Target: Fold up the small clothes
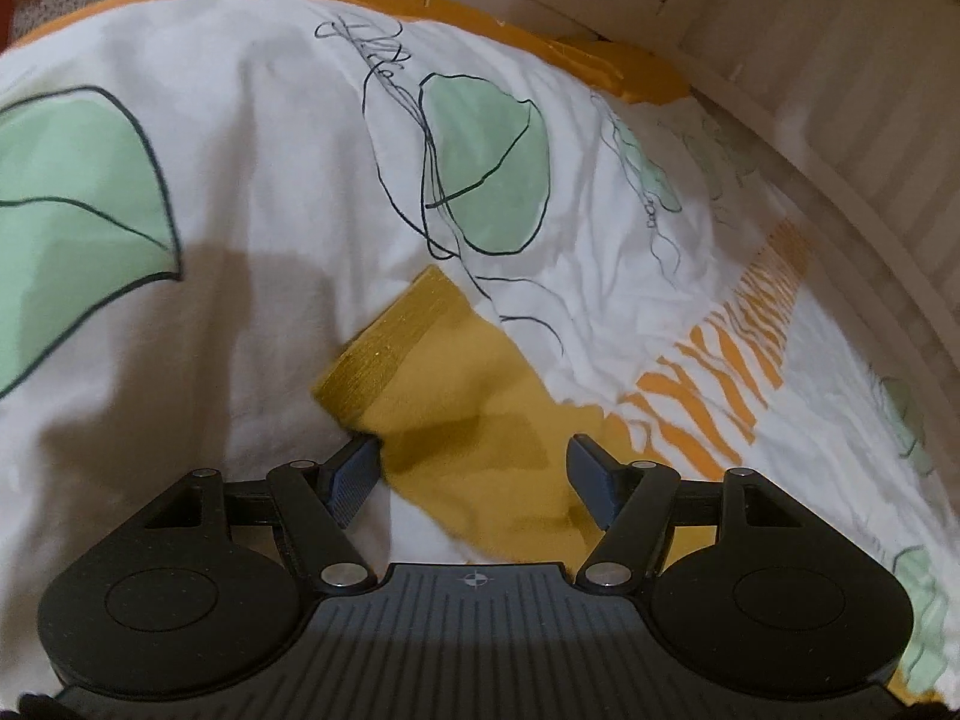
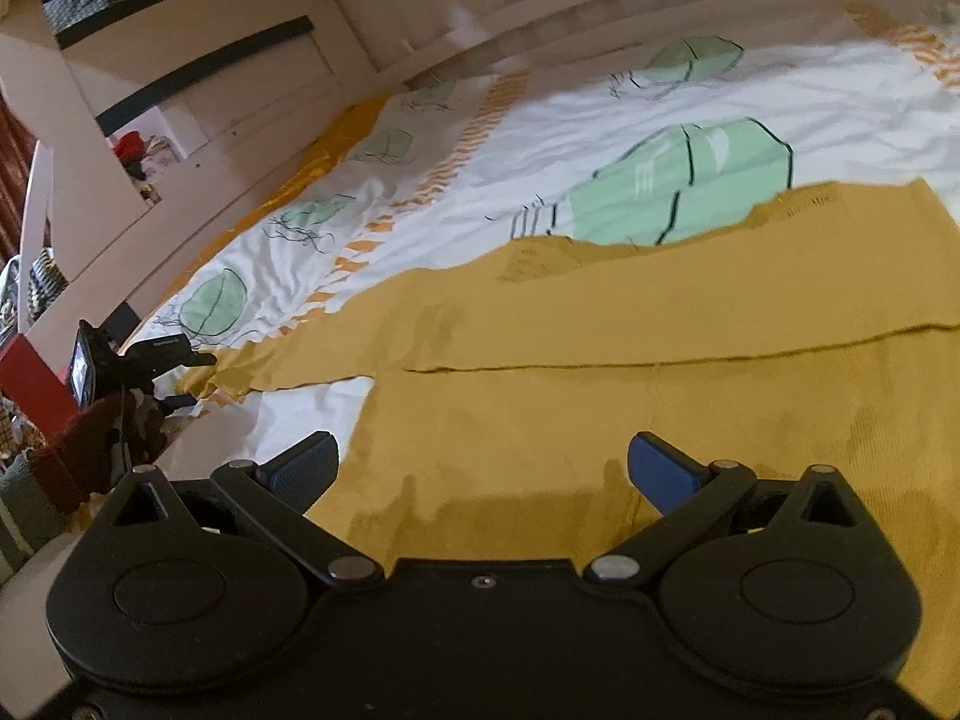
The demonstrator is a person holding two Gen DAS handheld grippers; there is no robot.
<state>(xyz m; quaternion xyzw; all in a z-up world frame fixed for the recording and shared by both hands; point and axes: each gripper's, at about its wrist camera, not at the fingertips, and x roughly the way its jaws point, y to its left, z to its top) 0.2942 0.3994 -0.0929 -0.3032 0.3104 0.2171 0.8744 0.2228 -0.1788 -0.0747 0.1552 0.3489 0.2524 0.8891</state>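
A mustard-yellow pair of small leggings point(image 2: 630, 324) lies flat on a white bedsheet with green shapes point(image 2: 600, 114). In the left wrist view one leg end with its ribbed cuff point(image 1: 384, 348) lies between and ahead of my open left gripper point(image 1: 474, 474), just above the cloth. In the right wrist view my right gripper point(image 2: 480, 471) is open over the wide body part of the leggings, holding nothing. The left gripper also shows in the right wrist view point(image 2: 150, 366), at the far cuff.
The sheet point(image 1: 240, 180) covers a bed with an orange mattress edge point(image 1: 630, 66). A pale wooden bed frame point(image 1: 840, 120) runs along the far side. Cluttered shelves and a red object point(image 2: 30, 384) stand at the left of the right wrist view.
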